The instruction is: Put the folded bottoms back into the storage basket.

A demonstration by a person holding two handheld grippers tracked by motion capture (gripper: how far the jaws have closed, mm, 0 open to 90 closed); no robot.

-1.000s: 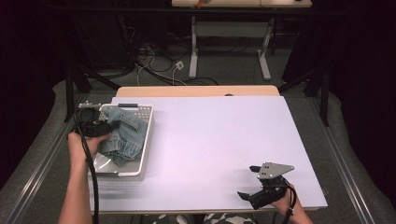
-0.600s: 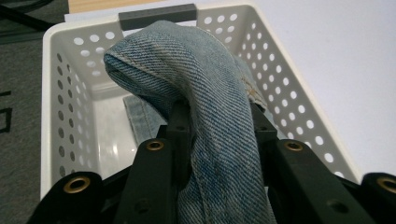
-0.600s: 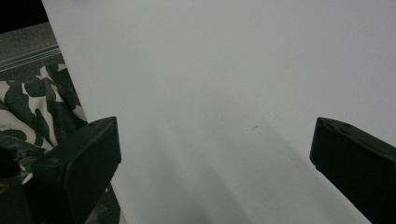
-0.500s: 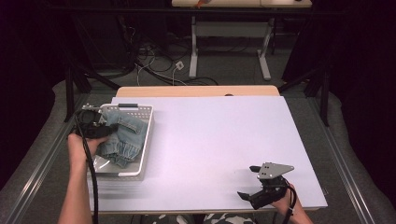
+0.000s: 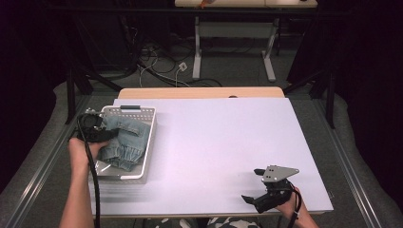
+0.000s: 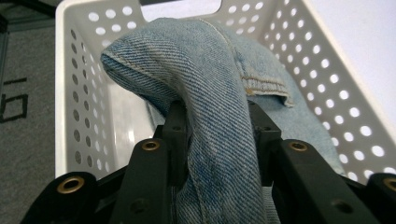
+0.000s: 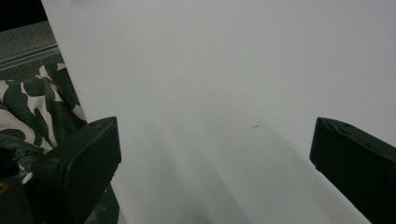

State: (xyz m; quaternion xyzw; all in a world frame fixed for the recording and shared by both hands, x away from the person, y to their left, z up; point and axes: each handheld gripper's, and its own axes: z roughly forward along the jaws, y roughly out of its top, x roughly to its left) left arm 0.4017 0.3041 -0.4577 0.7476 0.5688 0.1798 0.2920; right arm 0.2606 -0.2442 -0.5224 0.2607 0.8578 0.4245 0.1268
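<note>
So the big white table [image 5: 214, 152] takes up most of the high view, centre to bottom. On its left side sits my white perforated basket [image 5: 142, 161], and bunched inside it is the pair of blue jeans [image 5: 124, 141], spilling toward the basket's near end. My left gripper [image 5: 102, 135] is at the basket's left edge; in the left gripper view a thick fold of denim [image 6: 205, 93] runs right between the jaws. They've just been easing apart a little, but the pads are both pressed on the cloth, so it's pinched. My right gripper [image 5: 259, 199] is down at the lower right, near the table's front edge, jaws spread wide with bare tabletop between them.
</note>
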